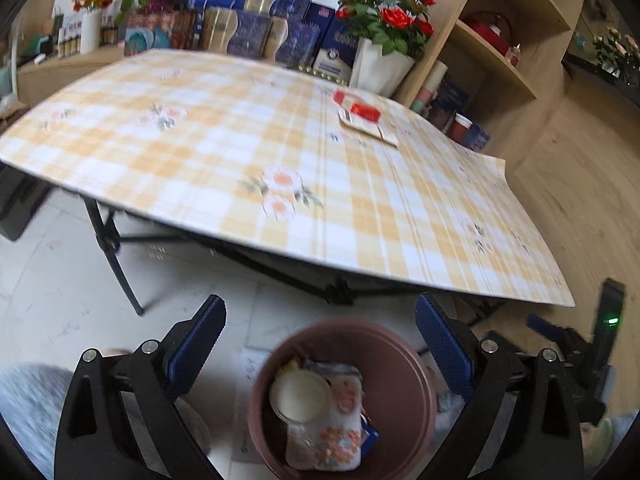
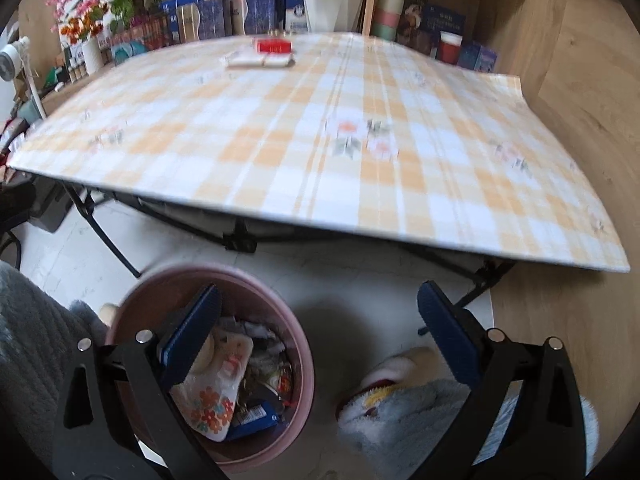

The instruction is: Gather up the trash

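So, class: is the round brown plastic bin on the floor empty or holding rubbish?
Holding rubbish. The round brown plastic bin contains a floral wrapper and a pale round lid.

Layout: bin point(image 1: 344, 396) on floor, before the table's near edge.
Packets point(image 2: 260, 58) lie near the table point(image 2: 320, 140) far edge; wrappers point(image 2: 216, 384) inside bin.

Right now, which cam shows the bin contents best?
Left wrist: it looks almost straight down into the brown trash bin, nothing in front. Right wrist shows the bin off to the left, its left finger covering part of the contents.
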`<state>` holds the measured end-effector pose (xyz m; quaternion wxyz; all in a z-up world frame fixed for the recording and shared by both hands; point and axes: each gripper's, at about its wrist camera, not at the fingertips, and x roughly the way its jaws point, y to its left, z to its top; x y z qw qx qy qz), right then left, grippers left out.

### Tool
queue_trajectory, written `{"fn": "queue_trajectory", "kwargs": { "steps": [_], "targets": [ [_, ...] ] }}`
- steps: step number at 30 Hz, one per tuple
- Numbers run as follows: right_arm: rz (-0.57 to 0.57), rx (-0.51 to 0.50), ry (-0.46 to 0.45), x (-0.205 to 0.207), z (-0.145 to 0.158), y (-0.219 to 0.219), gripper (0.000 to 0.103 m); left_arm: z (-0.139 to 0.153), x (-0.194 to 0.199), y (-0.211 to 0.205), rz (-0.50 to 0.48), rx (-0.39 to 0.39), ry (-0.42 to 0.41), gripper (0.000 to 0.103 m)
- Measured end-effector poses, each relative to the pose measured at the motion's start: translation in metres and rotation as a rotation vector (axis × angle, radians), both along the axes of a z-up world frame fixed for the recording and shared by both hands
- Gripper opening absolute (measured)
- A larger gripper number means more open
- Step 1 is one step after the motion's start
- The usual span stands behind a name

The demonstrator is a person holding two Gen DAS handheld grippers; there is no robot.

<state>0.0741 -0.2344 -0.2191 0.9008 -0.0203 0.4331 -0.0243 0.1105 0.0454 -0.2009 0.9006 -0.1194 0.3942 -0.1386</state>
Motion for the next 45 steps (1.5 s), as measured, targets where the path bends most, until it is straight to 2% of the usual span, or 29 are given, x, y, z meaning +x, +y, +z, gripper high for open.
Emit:
{"fn": "queue_trajectory", "kwargs": {
  "steps": [3, 7, 14, 20, 24, 28, 35, 41, 45],
  "targets": [
    [0.012, 0.0, -0.04, 0.004, 0.018, -0.004, 0.097, 0.013, 0.012, -0.002, -0.009, 0.041, -0.045, 0.093],
    [0.036, -0.034, -0.052, 0.016, 0.03, -0.006, 0.097, 0.027, 0.023, 0.003, -0.004, 0.028, -0.078, 0.093],
    [0.082, -0.053, -0.038, 0.045, 0.038, -0.01, 0.097, 0.043, 0.042, 0.006, -0.018, 0.034, -0.106, 0.093],
    [0.172, -0.066, -0.01, 0.083, 0.044, -0.011, 0.097, 0.051, 0.062, 0.01, -0.033, 0.048, -0.12, 0.093],
    [0.266, -0.088, 0.029, 0.124, 0.046, -0.009, 0.097, 0.056, 0.08, 0.015, -0.034, 0.057, -0.133, 0.093],
    [0.384, -0.178, 0.053, 0.175, 0.047, 0.003, 0.097, 0.062, 0.102, 0.022, -0.028, 0.068, -0.141, 0.093],
    [0.519, -0.186, 0.092, 0.264, 0.05, 0.023, 0.097, 0.066, 0.138, 0.042, 0.016, 0.057, -0.142, 0.093],
    [0.695, -0.232, 0.165, 0.325, 0.027, 0.062, 0.097, 0.061, 0.163, 0.05, 0.054, 0.029, -0.128, 0.093],
    [0.766, -0.188, 0.232, 0.356, 0.017, 0.076, 0.097, 0.06, 0.173, 0.054, 0.061, 0.02, -0.129, 0.093]
  ]
}}
